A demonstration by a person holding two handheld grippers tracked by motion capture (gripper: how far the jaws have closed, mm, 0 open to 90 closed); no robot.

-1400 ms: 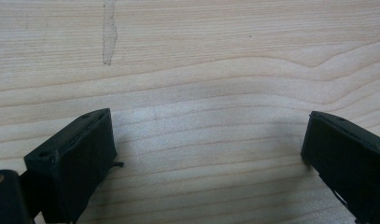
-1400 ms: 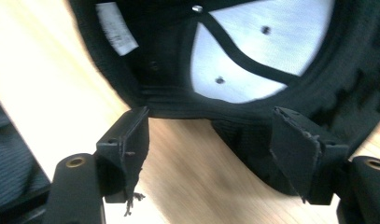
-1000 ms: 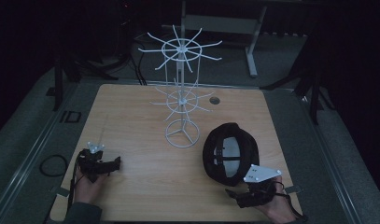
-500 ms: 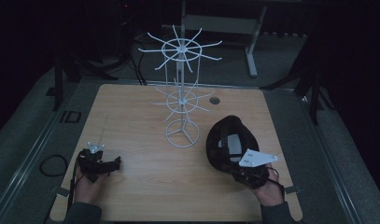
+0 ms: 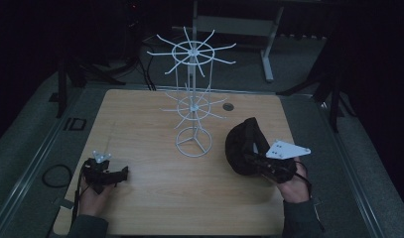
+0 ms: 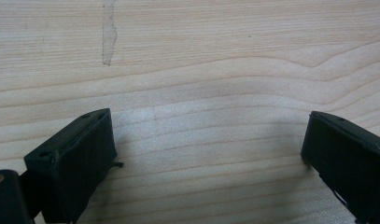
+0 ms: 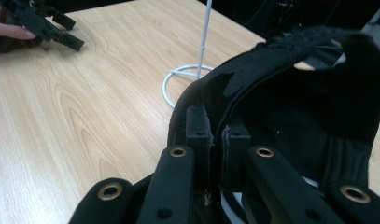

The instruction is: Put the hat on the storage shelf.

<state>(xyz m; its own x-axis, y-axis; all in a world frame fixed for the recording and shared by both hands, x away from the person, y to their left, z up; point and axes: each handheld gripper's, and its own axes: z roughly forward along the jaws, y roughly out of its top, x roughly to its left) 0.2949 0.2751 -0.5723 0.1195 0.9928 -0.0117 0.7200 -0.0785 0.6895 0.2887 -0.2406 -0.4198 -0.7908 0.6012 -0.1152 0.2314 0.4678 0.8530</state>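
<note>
- Two grippers are on my screens: the right gripper (image 5: 259, 159) at the lower right of the high view, the left gripper (image 5: 121, 173) at the lower left.
- My right gripper's jaws have just been closing and now pinch the edge of the black fabric cap (image 5: 244, 146), which hangs tilted just above the board; in the right gripper view the cap (image 7: 290, 93) fills the right half, its rim clamped between the two pads.
- My left gripper rests low on the light wooden tabletop (image 5: 150, 119), jaws spread wide with only bare wood grain (image 6: 201, 93) between them.
- Mid-table stands a white wire display stand with radiating hooks (image 5: 192, 99), its round base (image 7: 178, 84) just left of the cap in the right gripper view.
- Near the table's far edge I see a small round grommet hole (image 5: 228, 106).
- Around the table the room is dark: grey floor (image 5: 35, 134), black tripod legs (image 5: 65, 84) at upper left, a grey metal frame (image 5: 266, 44) at the top.
</note>
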